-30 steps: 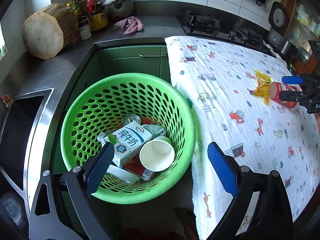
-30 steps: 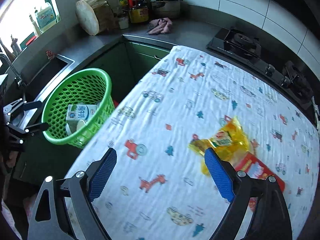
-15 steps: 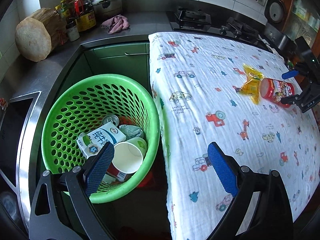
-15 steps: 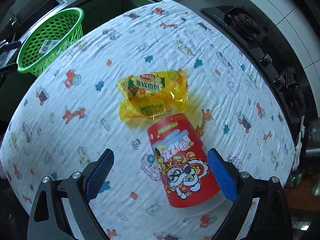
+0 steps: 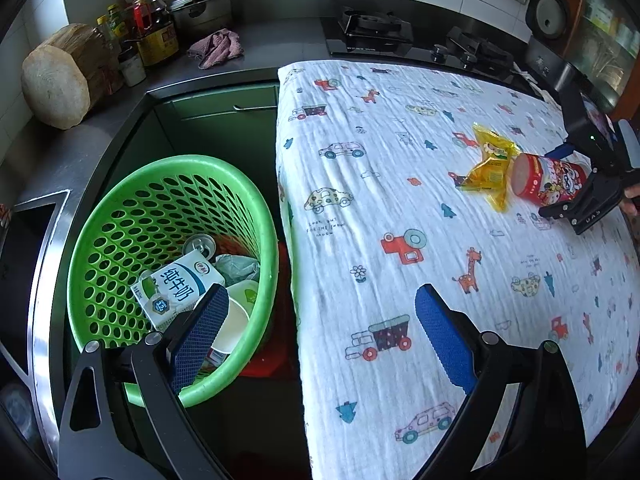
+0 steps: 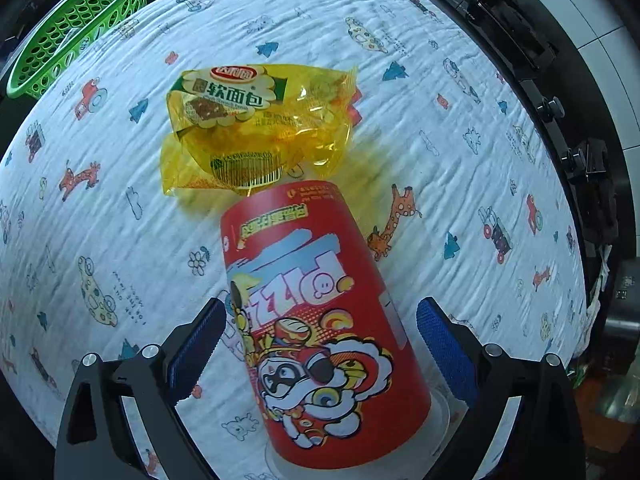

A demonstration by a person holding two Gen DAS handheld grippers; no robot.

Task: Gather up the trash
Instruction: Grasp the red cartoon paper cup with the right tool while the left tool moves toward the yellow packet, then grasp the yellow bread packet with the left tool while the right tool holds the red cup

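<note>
One red cup and one yellow wrapper at its twelve o'clock; right gripper opening wide, straddling the cup untouched. Left gripper spread, empty.

Both grippers are black skeletal frames with triangular cut-outs and silver screw heads at the pivots. The left gripper and right gripper carry blue, finely textured pads inside their jaws. From the left wrist view, the right one's black body shows a small green light and white lettering.
</note>
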